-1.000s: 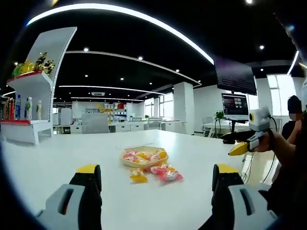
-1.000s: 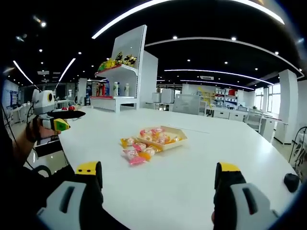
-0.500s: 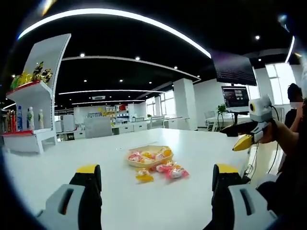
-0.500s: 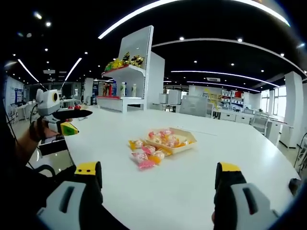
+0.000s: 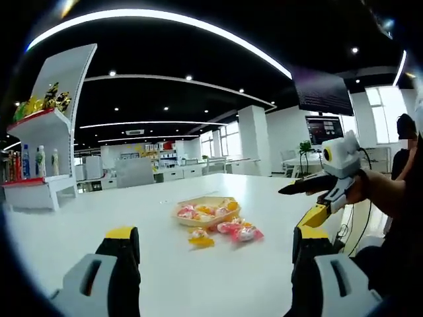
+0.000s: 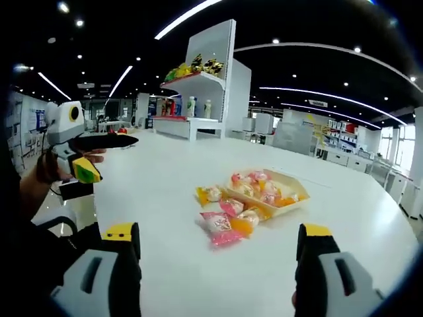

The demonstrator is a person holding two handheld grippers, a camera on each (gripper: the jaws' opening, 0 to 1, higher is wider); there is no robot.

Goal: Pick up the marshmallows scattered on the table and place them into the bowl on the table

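Observation:
A shallow tan bowl (image 5: pixel 205 204) (image 6: pixel 296 201) on the white table holds several wrapped marshmallows. More wrapped marshmallows lie loose in front of it: a yellow one (image 5: pixel 200 239) and pink ones (image 5: pixel 241 232) in the left gripper view, a pink packet (image 6: pixel 218 226) and a yellow one (image 6: pixel 206 194) in the right gripper view. My left gripper (image 5: pixel 215 247) is open, its jaws wide apart well short of the sweets. My right gripper (image 6: pixel 218 246) is open too, with nothing between its jaws. Each gripper appears in the other's view, held in a hand: right gripper (image 5: pixel 316 200), left gripper (image 6: pixel 84 157).
The white table (image 5: pixel 79 218) stretches wide around the sweets. A white display shelf (image 6: pixel 201 92) with bottles and snacks stands behind it. A monitor (image 5: pixel 322 129) and a person (image 5: pixel 404 152) are off to the right in the left gripper view.
The right gripper has moved closer to the sweets, which look larger in its view. In the left gripper view the other gripper has come lower and nearer.

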